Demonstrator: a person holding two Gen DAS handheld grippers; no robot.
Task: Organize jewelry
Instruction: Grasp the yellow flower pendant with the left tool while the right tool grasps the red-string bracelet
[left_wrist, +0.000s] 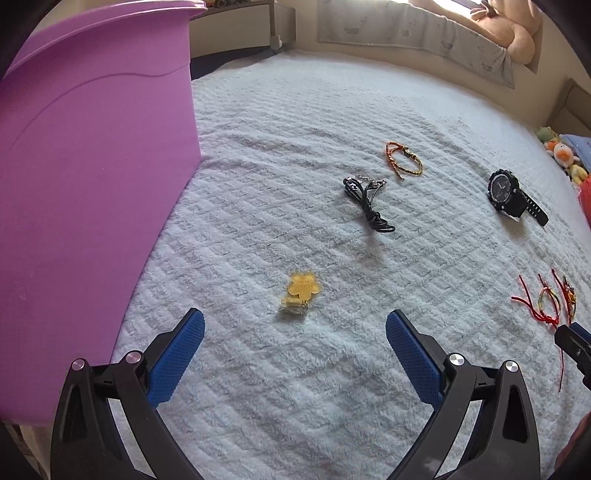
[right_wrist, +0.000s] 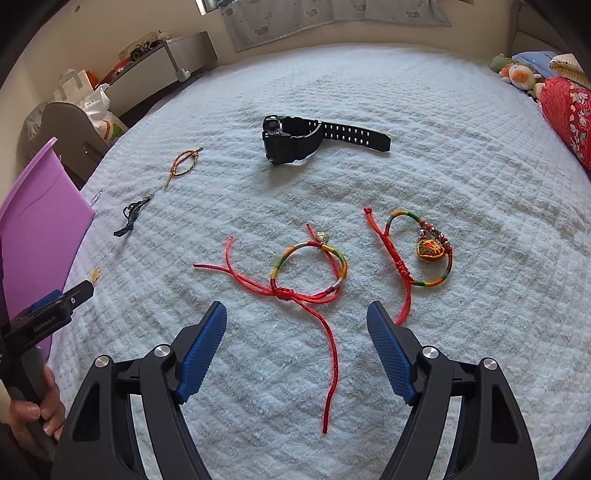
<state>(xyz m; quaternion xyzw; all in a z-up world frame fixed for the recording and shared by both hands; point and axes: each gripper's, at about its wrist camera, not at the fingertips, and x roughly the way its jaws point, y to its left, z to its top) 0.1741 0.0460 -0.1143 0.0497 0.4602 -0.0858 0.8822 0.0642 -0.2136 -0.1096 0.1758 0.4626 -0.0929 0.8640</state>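
Jewelry lies on a white fleece blanket (left_wrist: 295, 387). In the left wrist view, my left gripper (left_wrist: 295, 325) is open and empty, just short of a yellow flower charm (left_wrist: 301, 291). Beyond lie a black cord necklace (left_wrist: 367, 201), an orange braided bracelet (left_wrist: 402, 158) and a black watch (left_wrist: 511, 197). In the right wrist view, my right gripper (right_wrist: 296, 314) is open and empty, just behind a red-cord bracelet with a multicoloured loop (right_wrist: 308, 275). A second red bracelet with a heart charm (right_wrist: 424, 251) lies to its right, the watch (right_wrist: 295, 138) farther off.
A purple plastic bin (left_wrist: 92, 184) stands at the left edge of the blanket, close to my left gripper. Plush toys (right_wrist: 517, 75) and a red pillow (right_wrist: 569, 107) lie at the far right. A low shelf (right_wrist: 162, 62) stands beyond the bed.
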